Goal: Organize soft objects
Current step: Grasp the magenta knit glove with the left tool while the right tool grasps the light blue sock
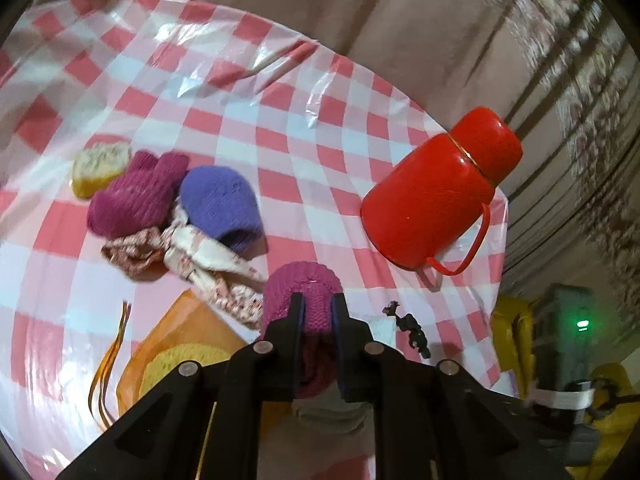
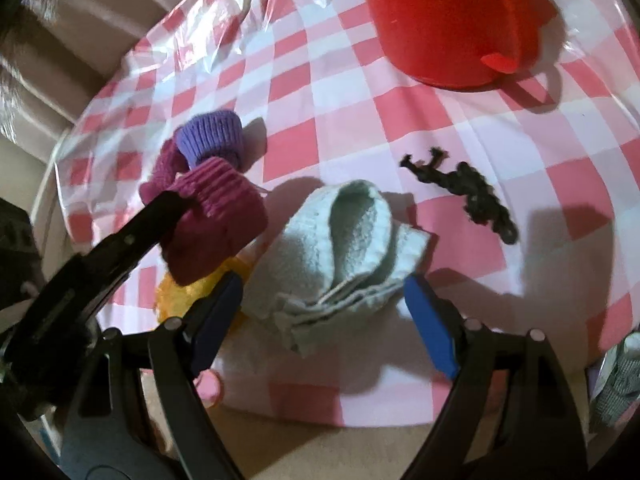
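Note:
My left gripper [image 1: 318,308] is shut on a magenta knitted piece [image 1: 306,296], held just above the checked tablecloth [image 1: 280,128]. The right wrist view shows that same magenta piece [image 2: 220,220] at the tip of the left gripper [image 2: 172,206]. My right gripper [image 2: 324,314] is open, its blue pads [image 2: 430,320] either side of a folded pale green towel [image 2: 344,236] without pressing on it. Another magenta knit [image 1: 132,196], a purple knit [image 1: 220,208] and a floral cloth [image 1: 192,264] lie together at the left.
A red flask [image 1: 436,192] with a handle stands at the table's right edge. A dark crocheted chain [image 2: 468,192] lies right of the towel. A yellow sponge [image 1: 100,164] lies at the far left and an orange sheet [image 1: 176,340] near the front. Curtains hang behind.

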### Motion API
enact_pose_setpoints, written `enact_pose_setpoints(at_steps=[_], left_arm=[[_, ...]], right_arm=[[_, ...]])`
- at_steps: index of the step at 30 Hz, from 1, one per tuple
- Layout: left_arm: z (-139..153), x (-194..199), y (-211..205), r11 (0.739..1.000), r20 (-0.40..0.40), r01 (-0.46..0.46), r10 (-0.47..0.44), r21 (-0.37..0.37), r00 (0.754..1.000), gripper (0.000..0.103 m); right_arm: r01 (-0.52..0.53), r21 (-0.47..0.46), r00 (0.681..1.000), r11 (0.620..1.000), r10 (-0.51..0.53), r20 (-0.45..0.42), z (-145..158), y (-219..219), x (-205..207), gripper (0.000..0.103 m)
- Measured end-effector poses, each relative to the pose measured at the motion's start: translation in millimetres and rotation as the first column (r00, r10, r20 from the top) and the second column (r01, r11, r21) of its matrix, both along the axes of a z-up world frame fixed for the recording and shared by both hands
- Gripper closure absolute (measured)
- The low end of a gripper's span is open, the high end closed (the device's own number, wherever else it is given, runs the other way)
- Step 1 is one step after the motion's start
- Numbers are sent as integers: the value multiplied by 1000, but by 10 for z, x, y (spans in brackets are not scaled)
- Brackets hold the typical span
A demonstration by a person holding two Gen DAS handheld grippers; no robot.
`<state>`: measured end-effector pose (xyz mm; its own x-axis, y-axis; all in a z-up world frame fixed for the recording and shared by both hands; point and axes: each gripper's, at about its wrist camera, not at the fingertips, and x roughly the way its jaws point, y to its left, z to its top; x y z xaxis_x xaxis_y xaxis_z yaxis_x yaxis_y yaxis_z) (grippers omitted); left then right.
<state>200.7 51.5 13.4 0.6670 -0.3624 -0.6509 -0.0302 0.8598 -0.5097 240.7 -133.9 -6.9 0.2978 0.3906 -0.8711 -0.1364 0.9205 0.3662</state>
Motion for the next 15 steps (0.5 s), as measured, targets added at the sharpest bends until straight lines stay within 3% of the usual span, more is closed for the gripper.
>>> enact_pose_setpoints(at_steps=[4,5,6,7,10,15], left_arm=[[36,-206,122,998,17,-25,26,-59,1000,90],[46,-264,157,997,24,-33,35,-69,999,90],[48,-332,199,995,29,-46,49,-85,998,90],[44,-378,231,994,31,-56,59,-96,998,90],[-19,-515,325,987,22,-83,87,-135,996,90],[-70,-572,339,984,10,-88,91,-157,996,90]], right_arm=[[-25,-62,1000,998,25,7,-94,111,-8,19],[-30,-68,1000,997,30,3,-118,126,-7,23],[-38,-75,999,996,39,1,-138,145,-8,37],[-51,-84,999,995,51,-1,-157,167,-10,45],[-72,-90,997,993,73,14,-167,196,-28,62],[-89,-69,995,994,92,46,-137,211,-92,72]])
